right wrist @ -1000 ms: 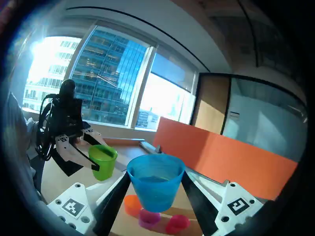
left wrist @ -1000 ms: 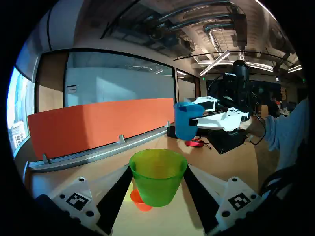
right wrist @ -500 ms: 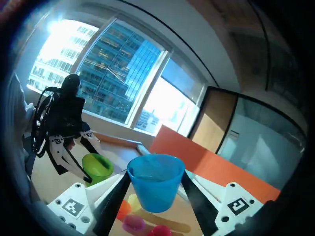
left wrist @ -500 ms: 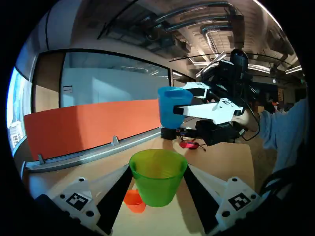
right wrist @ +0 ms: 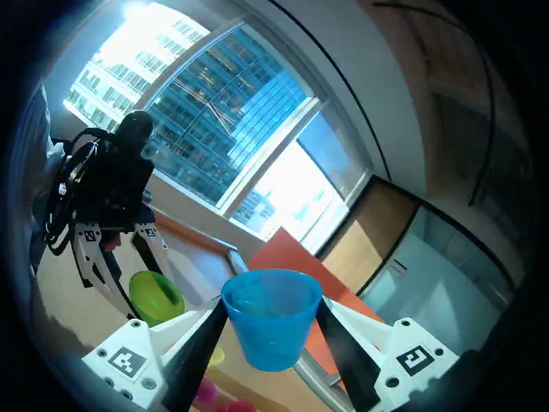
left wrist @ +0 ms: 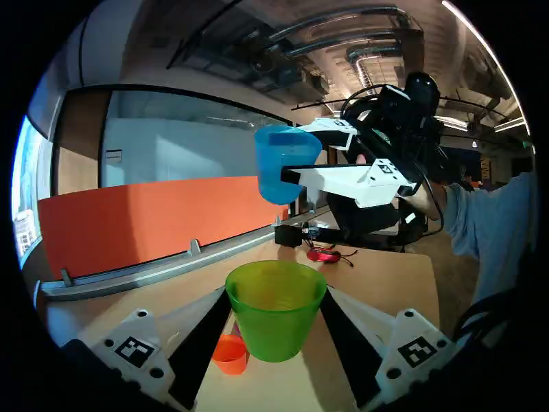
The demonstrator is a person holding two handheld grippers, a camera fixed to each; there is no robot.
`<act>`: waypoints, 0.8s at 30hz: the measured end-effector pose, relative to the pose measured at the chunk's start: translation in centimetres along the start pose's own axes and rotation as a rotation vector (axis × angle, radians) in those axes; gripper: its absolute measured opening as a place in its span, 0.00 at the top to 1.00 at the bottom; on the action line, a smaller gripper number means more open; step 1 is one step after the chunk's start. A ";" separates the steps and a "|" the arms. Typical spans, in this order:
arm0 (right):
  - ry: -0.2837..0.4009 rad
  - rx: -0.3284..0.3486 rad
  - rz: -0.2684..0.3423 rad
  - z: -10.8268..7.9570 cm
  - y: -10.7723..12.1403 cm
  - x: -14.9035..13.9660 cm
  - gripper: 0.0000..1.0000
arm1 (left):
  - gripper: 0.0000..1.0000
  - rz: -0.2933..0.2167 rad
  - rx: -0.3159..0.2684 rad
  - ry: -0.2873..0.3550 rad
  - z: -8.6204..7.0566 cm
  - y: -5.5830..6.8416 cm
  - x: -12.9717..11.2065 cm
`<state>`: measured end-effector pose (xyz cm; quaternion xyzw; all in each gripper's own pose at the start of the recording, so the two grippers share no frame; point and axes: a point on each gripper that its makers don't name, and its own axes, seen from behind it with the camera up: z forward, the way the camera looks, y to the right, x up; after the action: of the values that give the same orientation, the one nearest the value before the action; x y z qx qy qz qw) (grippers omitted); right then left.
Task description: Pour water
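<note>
Currently, the green cup [left wrist: 276,323] is clamped between both fingers of the left gripper [left wrist: 276,296], above the wooden table [left wrist: 391,271]. The blue cup [right wrist: 272,329], slightly tilted, is gripped by the right gripper [right wrist: 272,305], higher than the green cup.

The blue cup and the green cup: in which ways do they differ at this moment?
The blue cup is held high and leans slightly; the green cup sits lower and upright. The right tool grips the blue cup, the left tool the green cup. Both are tapered plastic cups, each clamped by its tool.
</note>
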<state>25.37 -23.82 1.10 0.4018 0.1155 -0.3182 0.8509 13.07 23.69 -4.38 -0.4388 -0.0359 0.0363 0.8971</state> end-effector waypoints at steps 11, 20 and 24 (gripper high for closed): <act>-0.001 -0.014 -0.132 0.9 1.3 1.5 0.10 | 0.13 -0.002 -0.018 -0.003 0.4 0.8 0.1; -0.006 -0.028 -0.236 1.3 2.0 2.0 0.10 | 0.13 -0.001 -0.033 0.002 0.6 1.5 0.4; -0.004 -0.031 -0.267 1.4 2.2 2.3 0.10 | 0.13 -0.002 -0.040 0.001 0.7 1.7 0.4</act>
<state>28.43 -24.94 2.31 0.3691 0.1713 -0.4275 0.8072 13.35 25.31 -5.27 -0.4566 -0.0365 0.0346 0.8883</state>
